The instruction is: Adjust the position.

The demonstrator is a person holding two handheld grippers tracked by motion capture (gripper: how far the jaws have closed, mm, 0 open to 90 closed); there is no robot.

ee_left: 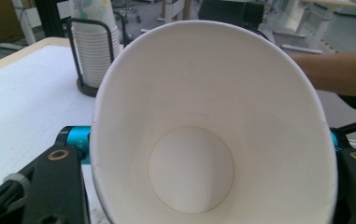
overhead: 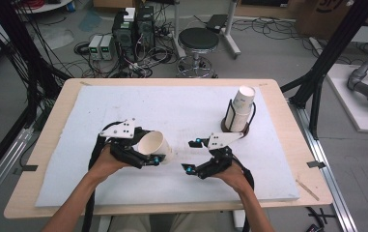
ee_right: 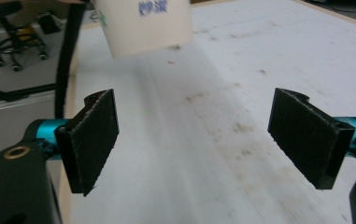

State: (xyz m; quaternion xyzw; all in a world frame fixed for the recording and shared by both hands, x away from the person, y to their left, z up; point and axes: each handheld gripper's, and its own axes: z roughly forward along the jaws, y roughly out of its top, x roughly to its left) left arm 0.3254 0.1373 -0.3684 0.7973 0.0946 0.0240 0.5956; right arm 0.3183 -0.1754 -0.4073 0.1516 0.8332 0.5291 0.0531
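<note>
A white paper cup (overhead: 158, 142) lies on its side in my left gripper (overhead: 150, 147), which is shut on it just above the white mat (overhead: 123, 101). In the left gripper view the cup's open mouth (ee_left: 189, 116) faces the camera, its rim pressed slightly oval between the jaws, and it is empty inside. My right gripper (overhead: 190, 155) is a short way to the cup's right, open, with nothing between its black pads (ee_right: 91, 140). The right gripper view shows the cup's base (ee_right: 143, 23) ahead of those open jaws.
A stack of paper cups (overhead: 239, 113) stands in a black wire holder at the mat's back right, also seen as the stack (ee_left: 94, 51) beyond the held cup. A stool (overhead: 198, 41), computers and cables are on the floor behind the table.
</note>
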